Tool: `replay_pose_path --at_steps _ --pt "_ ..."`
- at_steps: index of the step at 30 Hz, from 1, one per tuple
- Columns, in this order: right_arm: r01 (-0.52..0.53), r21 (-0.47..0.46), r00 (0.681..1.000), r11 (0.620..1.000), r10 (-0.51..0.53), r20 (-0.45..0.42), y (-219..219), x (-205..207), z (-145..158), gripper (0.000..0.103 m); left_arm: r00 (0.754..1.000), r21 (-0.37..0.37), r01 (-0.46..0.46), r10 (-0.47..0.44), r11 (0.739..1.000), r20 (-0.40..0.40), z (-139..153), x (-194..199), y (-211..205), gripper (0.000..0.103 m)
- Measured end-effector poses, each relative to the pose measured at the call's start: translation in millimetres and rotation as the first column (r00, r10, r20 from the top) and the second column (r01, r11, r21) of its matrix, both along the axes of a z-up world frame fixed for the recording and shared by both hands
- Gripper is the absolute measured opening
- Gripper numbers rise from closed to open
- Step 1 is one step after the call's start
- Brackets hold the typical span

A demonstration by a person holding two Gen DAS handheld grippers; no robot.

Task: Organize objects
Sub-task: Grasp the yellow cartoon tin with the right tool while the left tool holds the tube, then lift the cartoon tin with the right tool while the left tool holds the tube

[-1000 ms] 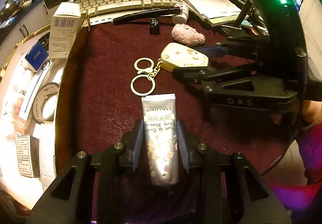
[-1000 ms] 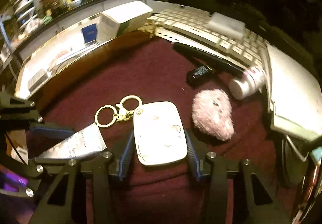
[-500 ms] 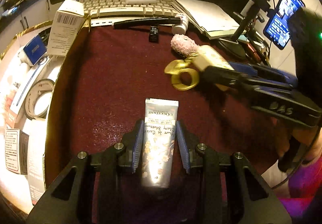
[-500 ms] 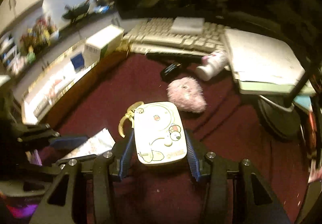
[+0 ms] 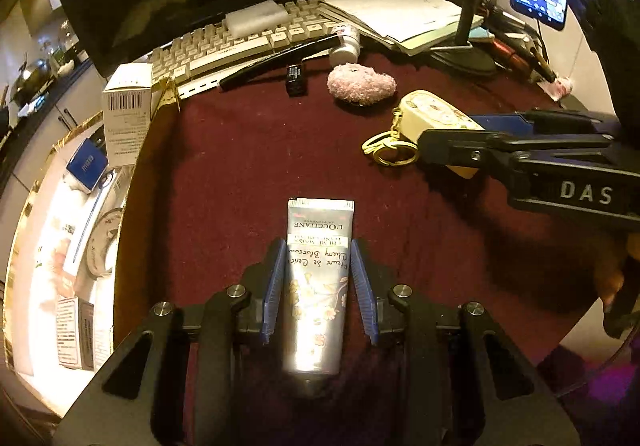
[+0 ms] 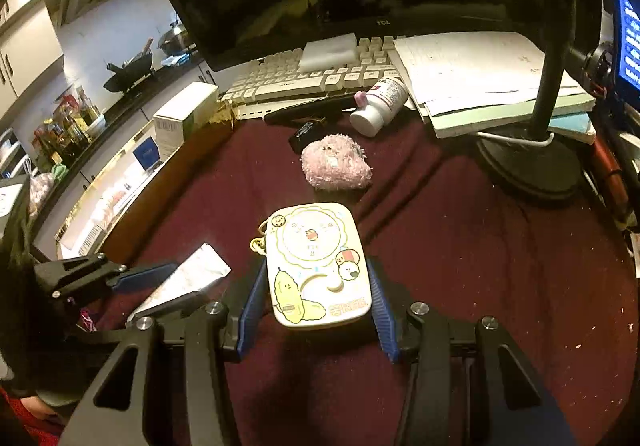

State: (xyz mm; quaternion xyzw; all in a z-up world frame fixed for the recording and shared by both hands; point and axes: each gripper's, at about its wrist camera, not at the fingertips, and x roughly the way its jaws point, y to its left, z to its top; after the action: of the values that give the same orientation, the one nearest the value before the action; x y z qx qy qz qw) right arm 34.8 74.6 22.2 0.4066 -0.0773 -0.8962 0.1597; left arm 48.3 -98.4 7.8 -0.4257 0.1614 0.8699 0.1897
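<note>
1. The left tool (image 5: 319,288) is clamped on a hand cream tube (image 5: 318,282) above the maroon tabletop (image 5: 240,173).
2. A pink fluffy toy (image 5: 361,83) lies farther back, near the keyboard (image 5: 240,41).
3. The right tool (image 6: 316,302) is clamped on a cream cartoon case (image 6: 318,266), its gold key rings (image 5: 390,149) dangling.

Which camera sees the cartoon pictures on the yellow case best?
The right wrist view: the case faces the camera, held in the right gripper, its cartoons clear. The left wrist view shows it from the side, small, partly behind that gripper, with its gold rings.
</note>
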Motion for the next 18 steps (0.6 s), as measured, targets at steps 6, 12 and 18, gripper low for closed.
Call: replay_pose_path --at_steps 6,12,18 --pt "-0.003 0.089 1.0 0.996 0.004 -0.005 -12.3 0.8 -5.7 0.048 1.0 -0.019 0.025 -0.025 1.0 0.015 1.1 0.6 1.3 0.034" --pt "0.0 0.15 1.0 0.989 0.001 -0.006 -19.5 0.0 -11.1 0.048 0.998 0.067 -0.002 -0.003 0.998 0.069 0.8 -4.6 -7.3 0.033" --pt "0.016 0.1 1.0 0.995 -0.015 -0.017 -12.5 -0.1 -8.5 0.048 0.99 0.175 -0.03 0.005 0.984 0.144 4.2 -13.2 -16.1 0.033"
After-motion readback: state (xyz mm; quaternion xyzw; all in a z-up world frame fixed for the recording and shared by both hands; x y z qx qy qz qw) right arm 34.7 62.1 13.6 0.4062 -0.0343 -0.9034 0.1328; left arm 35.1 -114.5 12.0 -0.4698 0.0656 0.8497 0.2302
